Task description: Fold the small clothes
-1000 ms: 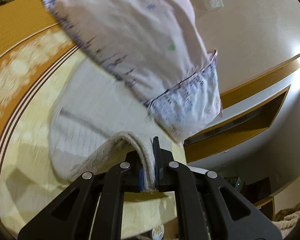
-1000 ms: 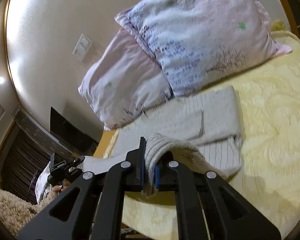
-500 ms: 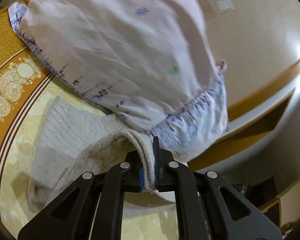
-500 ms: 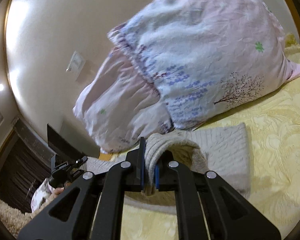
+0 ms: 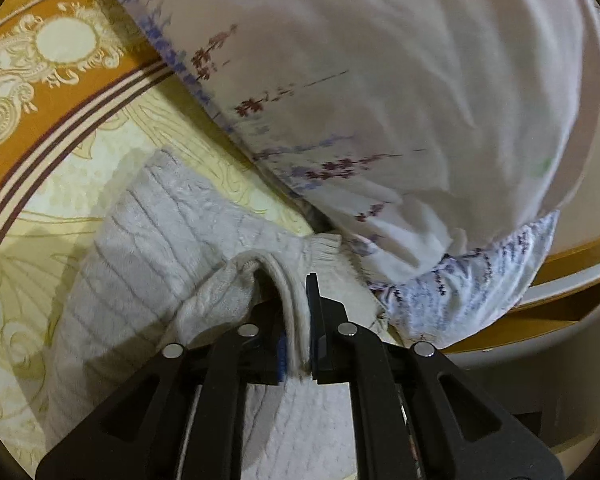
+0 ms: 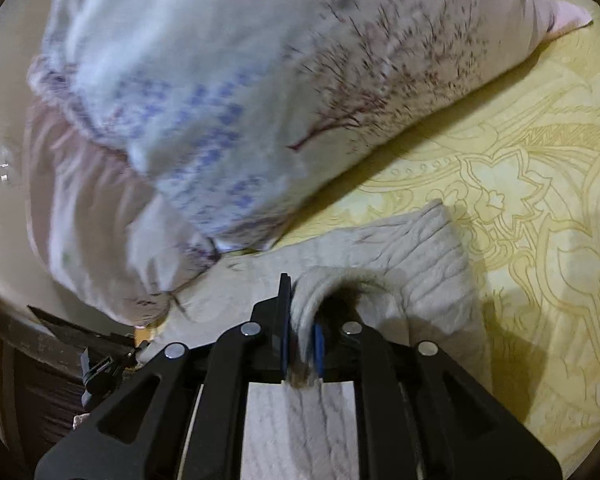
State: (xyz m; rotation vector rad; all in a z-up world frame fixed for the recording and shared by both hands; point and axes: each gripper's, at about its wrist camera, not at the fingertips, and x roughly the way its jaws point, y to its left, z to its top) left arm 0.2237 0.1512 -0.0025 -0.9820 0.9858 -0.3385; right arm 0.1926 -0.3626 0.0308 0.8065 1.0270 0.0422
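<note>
A pale grey knit sweater [image 5: 148,256] lies on the yellow patterned bedspread [image 5: 28,208], close under the pillows. My left gripper [image 5: 298,344] is shut on a folded edge of the sweater, which rises as a ridge between the fingers. In the right wrist view the same sweater [image 6: 432,264] lies on the bedspread [image 6: 540,184], and my right gripper [image 6: 302,348] is shut on another bunched edge of it. Both held edges are low over the sweater's flat part, which also shows beneath each gripper.
Two floral pillows [image 5: 380,100] stand just beyond the sweater and fill the upper part of both views; in the right wrist view [image 6: 220,100] they lean over its far edge. An orange patterned border [image 5: 40,80] runs along the bedspread. Dark furniture [image 6: 40,360] is at the bed's side.
Both grippers have carried their held sweater edges forward toward the pillows and lower over the garment. The pillows now loom much larger. The sweater's visible flat part has shortened.
</note>
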